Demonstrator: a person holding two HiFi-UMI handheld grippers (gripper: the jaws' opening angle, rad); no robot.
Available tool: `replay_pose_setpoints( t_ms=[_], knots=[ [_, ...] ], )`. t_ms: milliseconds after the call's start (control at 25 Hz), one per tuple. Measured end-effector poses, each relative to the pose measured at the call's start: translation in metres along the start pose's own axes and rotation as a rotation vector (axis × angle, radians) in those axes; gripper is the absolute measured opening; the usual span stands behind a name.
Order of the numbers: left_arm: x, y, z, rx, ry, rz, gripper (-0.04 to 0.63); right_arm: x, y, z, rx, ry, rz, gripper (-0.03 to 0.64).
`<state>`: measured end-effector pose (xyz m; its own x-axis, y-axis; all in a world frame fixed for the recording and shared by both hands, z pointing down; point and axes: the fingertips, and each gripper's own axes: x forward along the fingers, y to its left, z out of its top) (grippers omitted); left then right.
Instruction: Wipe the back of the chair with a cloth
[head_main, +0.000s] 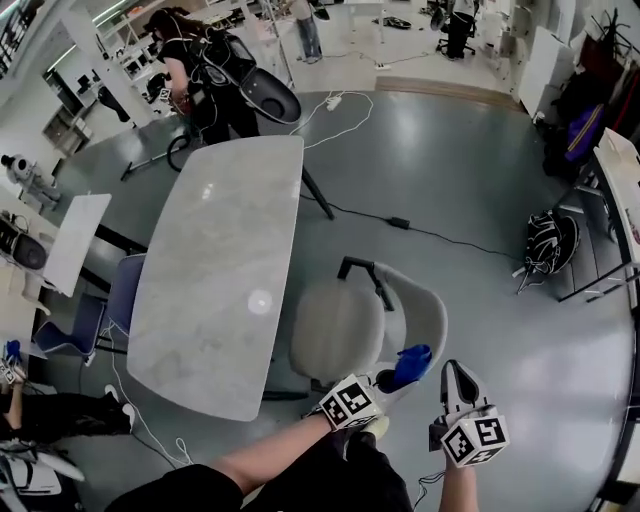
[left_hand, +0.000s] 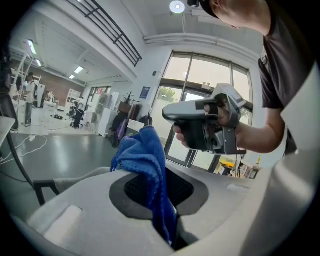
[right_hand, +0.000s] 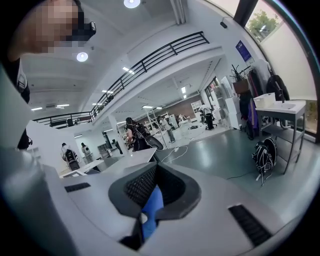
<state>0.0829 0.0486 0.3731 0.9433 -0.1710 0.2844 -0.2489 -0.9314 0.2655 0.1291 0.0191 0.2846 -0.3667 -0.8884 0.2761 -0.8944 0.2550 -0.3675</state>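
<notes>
The left hand-held gripper (left_hand: 162, 202) is clamped on a blue cloth (left_hand: 144, 159), held at the chair back (head_main: 428, 312) for wiping. The right hand-held gripper (right_hand: 149, 206), jaws together round an unidentifiable blue sliver (right_hand: 151, 210), is kept aside.

Chair (head_main: 345, 330): pale grey, with a round padded seat, a curved shell back (head_main: 432, 318) along the right side and a black armrest at the far edge. Stands upright on the grey floor, seat just beside the long pale table (head_main: 215, 270).

Cloth (head_main: 411, 365): bright blue, fluffy, bunched up. Sits at the near end of the chair back's rim, beside the seat; whether touching it, cannot tell. Held pinched between the jaws of the left gripper (head_main: 383, 381). Seen from the left gripper view, cloth (left_hand: 146, 160) rises in a rumpled fold above the jaws and narrows to a tail running down into the gap.
</notes>
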Motion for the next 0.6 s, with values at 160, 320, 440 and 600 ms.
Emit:
replay_pose_setpoints(
  t_ms=[160,320,440,600],
  knots=[
    [-0.018,-0.013,0.039,0.005,-0.042,0.074,0.057,-0.019,0.018,0.014,-0.012,-0.014,0.023,0.014],
    [-0.049,-0.018,0.079,0.006,-0.088,0.168,0.057,-0.021,0.04,0.031,-0.033,-0.037,0.084,0.014],
    [-0.068,-0.023,0.105,0.012,-0.102,0.229,0.057,-0.02,0.055,0.043,-0.068,-0.047,0.129,0.014],
    [-0.081,-0.046,0.137,0.002,-0.146,0.245,0.057,-0.037,0.068,0.062,-0.083,-0.078,0.15,0.014]
  ],
)
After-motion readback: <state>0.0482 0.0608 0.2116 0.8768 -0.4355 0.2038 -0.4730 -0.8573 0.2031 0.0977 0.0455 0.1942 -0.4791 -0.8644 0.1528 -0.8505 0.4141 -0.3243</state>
